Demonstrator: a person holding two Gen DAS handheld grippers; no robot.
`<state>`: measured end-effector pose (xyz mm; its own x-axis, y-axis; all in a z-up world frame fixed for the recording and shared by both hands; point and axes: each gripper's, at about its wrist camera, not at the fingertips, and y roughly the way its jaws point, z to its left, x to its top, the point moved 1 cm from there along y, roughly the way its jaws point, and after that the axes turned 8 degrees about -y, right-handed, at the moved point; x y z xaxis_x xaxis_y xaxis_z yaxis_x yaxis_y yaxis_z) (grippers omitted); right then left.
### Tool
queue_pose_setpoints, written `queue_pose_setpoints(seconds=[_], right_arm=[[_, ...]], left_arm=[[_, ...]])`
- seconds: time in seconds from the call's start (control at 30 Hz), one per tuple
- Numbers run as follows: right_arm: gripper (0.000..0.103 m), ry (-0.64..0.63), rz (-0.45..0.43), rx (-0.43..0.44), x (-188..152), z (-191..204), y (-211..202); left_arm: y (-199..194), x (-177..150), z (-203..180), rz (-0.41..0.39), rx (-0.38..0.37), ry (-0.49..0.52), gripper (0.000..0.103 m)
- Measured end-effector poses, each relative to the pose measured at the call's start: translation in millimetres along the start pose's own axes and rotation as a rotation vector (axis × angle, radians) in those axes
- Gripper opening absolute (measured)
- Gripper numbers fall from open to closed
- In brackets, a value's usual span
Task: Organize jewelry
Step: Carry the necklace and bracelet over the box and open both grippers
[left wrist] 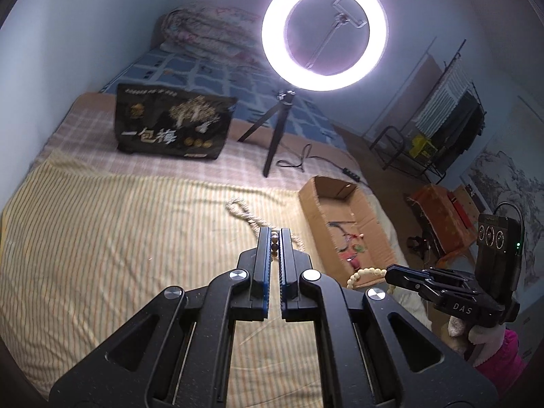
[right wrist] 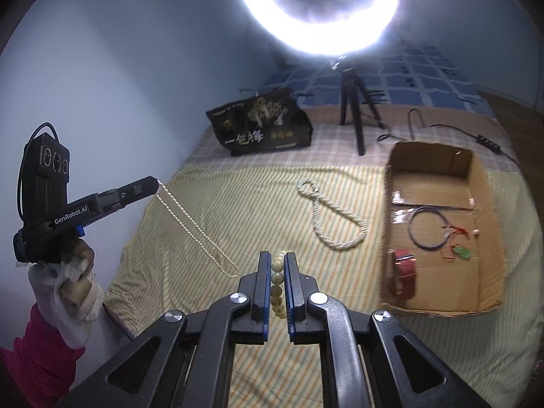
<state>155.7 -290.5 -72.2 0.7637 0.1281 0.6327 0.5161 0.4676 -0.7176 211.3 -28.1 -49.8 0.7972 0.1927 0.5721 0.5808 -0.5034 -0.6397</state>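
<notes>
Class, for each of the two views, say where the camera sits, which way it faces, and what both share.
Left wrist: rides the left claw, faces along the bed toward the white ring light; right claw shows.
Right wrist: rides the right claw, faces the same way; left claw and gloved hand show.
Shared: brown cardboard box, twisted cream rope necklace.

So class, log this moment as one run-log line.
left gripper: shut on thin bead chain | right gripper: shut on bead bracelet | rope necklace: on bed | box: open

Bag (right wrist: 260, 125) reads "一包梅"; left gripper (right wrist: 158, 181) "GenRobot.AI".
</notes>
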Motion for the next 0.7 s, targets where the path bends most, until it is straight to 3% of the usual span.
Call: queue_pose_setpoints(seconds=[0.3,0.7], right_arm=[[0.005,0.026,-0.035,-0.061,-5,-36,-35],[0.005,0.079,-0.041,-0.124,-13,-94,-52]], left_arm=[[14,15,-47,-0.002,-0.055,0.049,0.001],[58,38,-121,0.018,-0.125,0.145,0.001]])
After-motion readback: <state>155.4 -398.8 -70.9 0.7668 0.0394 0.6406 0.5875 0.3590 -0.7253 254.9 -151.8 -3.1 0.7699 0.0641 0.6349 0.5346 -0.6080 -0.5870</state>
